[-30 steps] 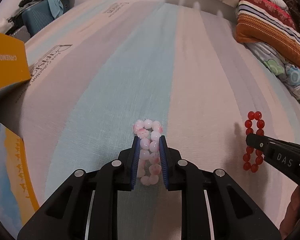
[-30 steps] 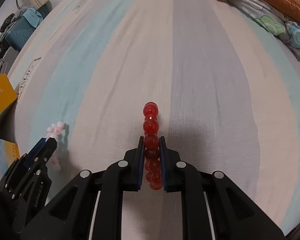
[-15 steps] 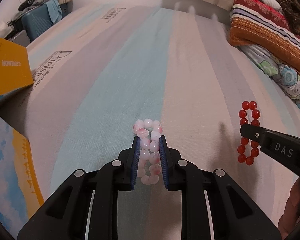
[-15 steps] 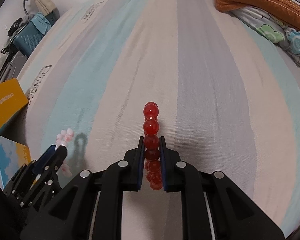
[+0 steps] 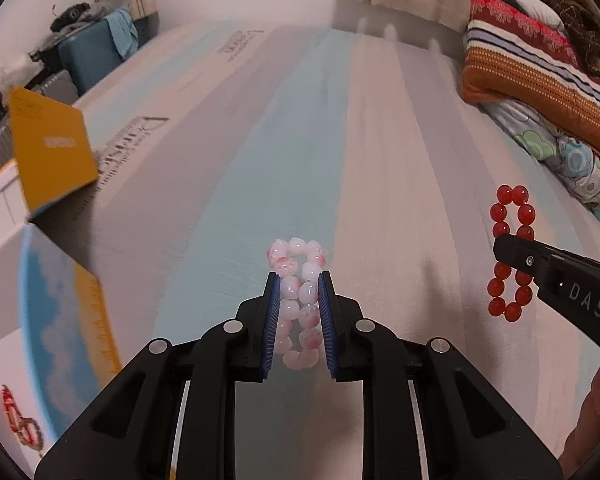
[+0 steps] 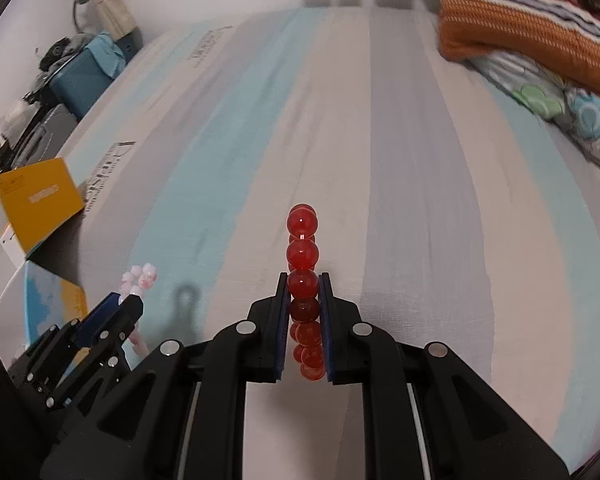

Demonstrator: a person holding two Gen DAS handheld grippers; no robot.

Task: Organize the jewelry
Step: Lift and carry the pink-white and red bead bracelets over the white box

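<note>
Left tongs (image 5: 298,320): closed on a bracelet of pale pink and white marbled round beads (image 5: 298,304), which is pinched across both strands and held clear of the bed.
Right tongs (image 6: 303,320): closed on a bracelet of glossy red round beads (image 6: 303,280), seen edge-on and also held off the bed.
Bed: a striped blue, grey and cream sheet (image 5: 300,140) is spread below both bracelets.
Box: an open box with a yellow lid (image 5: 48,152) is seen at nine o'clock of the pink bracelet, probably the destination.
Risk: round beads could roll out from between the flat pads if either grip is loosened or jolted.
Risk: the elastic loops could be snagged on the box edge.
</note>
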